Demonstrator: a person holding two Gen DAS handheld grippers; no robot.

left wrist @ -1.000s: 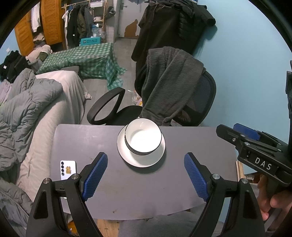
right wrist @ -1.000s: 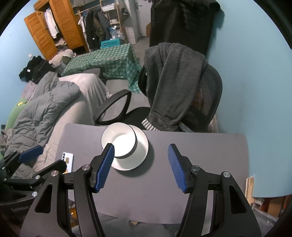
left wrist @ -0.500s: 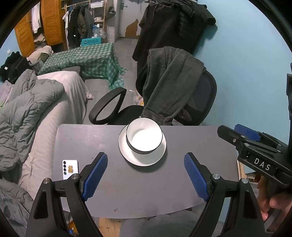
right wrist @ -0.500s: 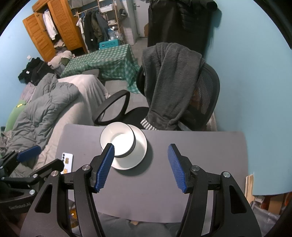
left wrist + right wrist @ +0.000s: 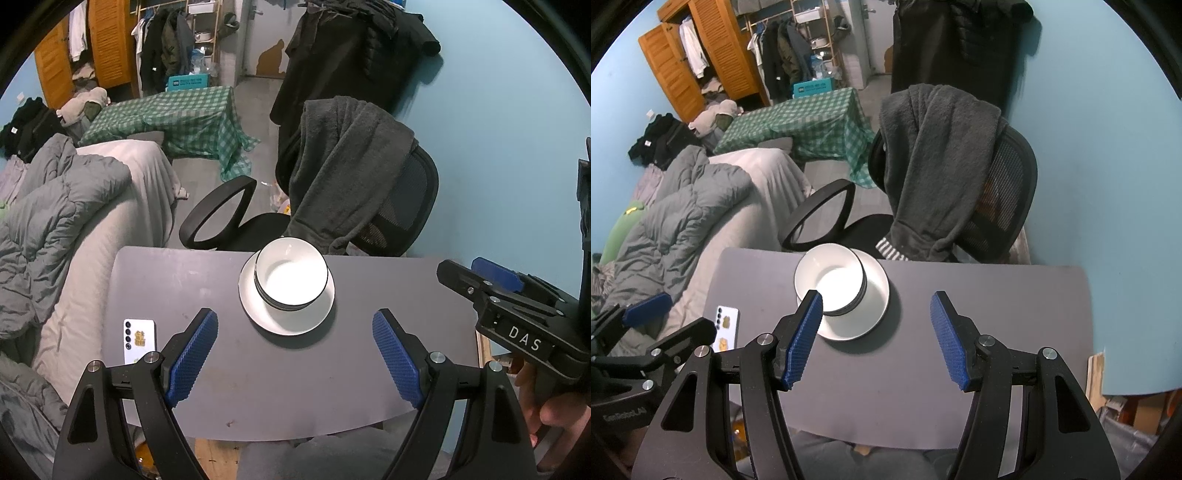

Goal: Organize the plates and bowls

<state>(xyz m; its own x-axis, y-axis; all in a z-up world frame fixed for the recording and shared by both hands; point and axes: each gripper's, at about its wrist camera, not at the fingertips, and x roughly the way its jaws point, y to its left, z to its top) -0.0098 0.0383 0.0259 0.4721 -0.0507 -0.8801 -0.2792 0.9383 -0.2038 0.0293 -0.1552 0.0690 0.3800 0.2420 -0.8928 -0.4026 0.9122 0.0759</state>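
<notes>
Black hand-held gripper (image 5: pixel 295 350) — blue ribbed pads (image 5: pixel 192 354)

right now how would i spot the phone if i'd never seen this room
Start at the grey table in front of the office chair. The white bowls on a plate sit near its far edge; the phone lies apart from them at the table's left side, by the bed. It is the only flat white rectangle, with a column of dark camera lenses.

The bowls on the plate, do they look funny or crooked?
A little. The stacked bowls do not sit in the middle of the white plate; they sit toward its far edge, leaving more bare rim on the near side. Nothing looks spilled or broken. A phone lies on the grey table nearby.
</notes>
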